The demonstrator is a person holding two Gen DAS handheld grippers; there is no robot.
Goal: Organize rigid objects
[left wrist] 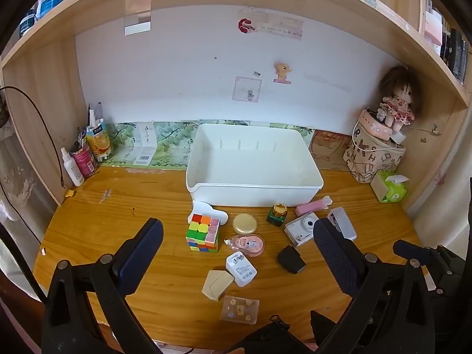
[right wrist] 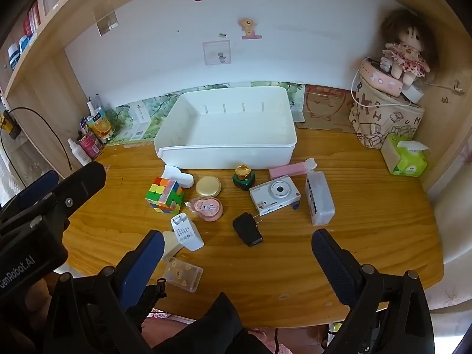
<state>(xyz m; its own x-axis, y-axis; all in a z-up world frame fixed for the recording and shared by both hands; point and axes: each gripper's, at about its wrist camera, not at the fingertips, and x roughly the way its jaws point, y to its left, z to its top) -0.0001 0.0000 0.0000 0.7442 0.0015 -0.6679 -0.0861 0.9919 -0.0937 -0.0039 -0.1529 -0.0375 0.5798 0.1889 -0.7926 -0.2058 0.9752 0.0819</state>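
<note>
One white bin (left wrist: 253, 188) sits at the back of the wooden tabletop (left wrist: 118, 215), and it has nothing in it. In front of it lie the small things, all still out on the wood: one colour cube (left wrist: 203, 233), one round gold tin (left wrist: 244, 223), one green bottle with a gold cap (left wrist: 277, 214), one white camera (left wrist: 301, 228), one pink tape roller (left wrist: 247, 244), one white plug (left wrist: 240, 268), one black plug (left wrist: 290, 259), one pink bar (left wrist: 309, 208), two clear boxes and one tan block (left wrist: 216, 284).

The left hand-held gripper (left wrist: 237, 236) is wide open and holds nothing. The right hand-held gripper (right wrist: 237, 243) is wide open too, with nothing in it. In the right view, the left tool's body reads "enRobot.AI".
</note>
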